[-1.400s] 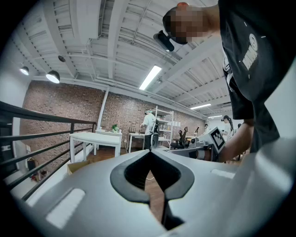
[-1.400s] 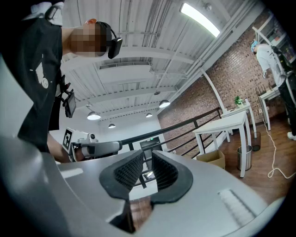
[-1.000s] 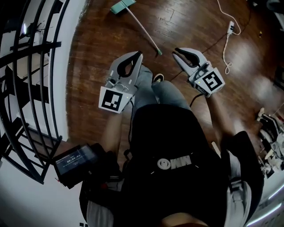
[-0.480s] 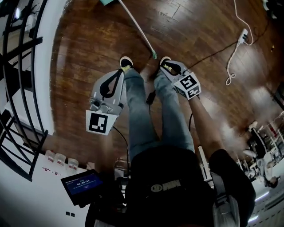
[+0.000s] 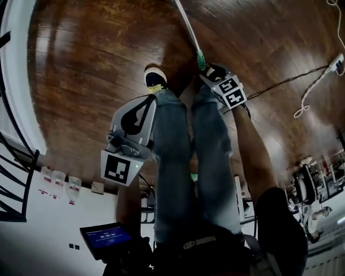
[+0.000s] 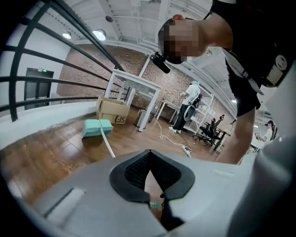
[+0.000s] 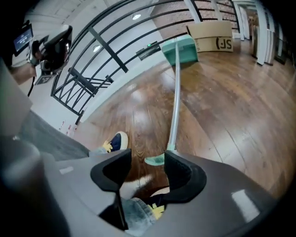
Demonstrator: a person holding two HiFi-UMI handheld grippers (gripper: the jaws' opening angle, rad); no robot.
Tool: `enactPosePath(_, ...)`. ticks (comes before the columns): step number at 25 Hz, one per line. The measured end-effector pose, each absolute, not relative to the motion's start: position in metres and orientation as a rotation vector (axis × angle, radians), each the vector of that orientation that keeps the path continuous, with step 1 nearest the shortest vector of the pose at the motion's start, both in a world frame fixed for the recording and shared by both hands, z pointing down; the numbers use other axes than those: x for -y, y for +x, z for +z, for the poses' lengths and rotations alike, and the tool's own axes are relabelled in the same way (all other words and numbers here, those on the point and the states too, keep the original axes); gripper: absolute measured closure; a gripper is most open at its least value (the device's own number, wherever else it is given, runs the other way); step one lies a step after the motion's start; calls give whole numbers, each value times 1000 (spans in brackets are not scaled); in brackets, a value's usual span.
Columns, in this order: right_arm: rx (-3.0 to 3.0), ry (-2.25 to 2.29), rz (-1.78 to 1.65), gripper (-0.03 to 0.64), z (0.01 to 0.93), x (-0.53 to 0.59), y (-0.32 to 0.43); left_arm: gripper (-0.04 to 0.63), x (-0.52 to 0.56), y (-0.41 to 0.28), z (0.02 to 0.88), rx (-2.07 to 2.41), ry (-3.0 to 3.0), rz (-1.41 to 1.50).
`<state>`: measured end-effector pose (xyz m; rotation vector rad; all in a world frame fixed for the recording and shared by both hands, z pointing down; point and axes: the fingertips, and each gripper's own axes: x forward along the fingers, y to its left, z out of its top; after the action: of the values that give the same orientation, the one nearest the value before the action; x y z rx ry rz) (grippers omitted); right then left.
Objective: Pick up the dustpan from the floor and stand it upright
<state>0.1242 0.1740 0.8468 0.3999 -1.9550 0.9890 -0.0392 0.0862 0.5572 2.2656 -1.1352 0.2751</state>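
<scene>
Right hand-held gripper (image 7: 147,159), jaws opening, dustpan handle (image 7: 175,106) tip between them, person's shoes (image 7: 118,140) just beside.

Indoor loft-style lab or open office, not a home. Dark wood plank floor (image 5: 81,81), red brick wall (image 6: 88,76), white beamed ceiling (image 6: 138,14) with round lamps (image 6: 98,34). Black metal railing (image 7: 92,60) runs along one side. At the back: white tables (image 6: 134,85), office chairs (image 6: 210,129), a standing person (image 6: 187,109) at the benches. Cardboard box (image 7: 215,34) sits on the floor, power strip (image 5: 338,62) with white cable (image 5: 315,89) trails across it. Green exit sign (image 6: 44,71) over a dark door (image 6: 37,88). Small lit screen (image 5: 106,236) near the camera wearer.
</scene>
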Motion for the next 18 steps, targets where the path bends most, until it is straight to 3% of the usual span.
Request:
enactPosePath(12,1945,472,978,334,892,-184,115,578,-111,-30,590,1120,2213,230)
enactPosePath(18,1801,558,899,364,911,-175,112,578,-112,-30,589,1126,2193,219)
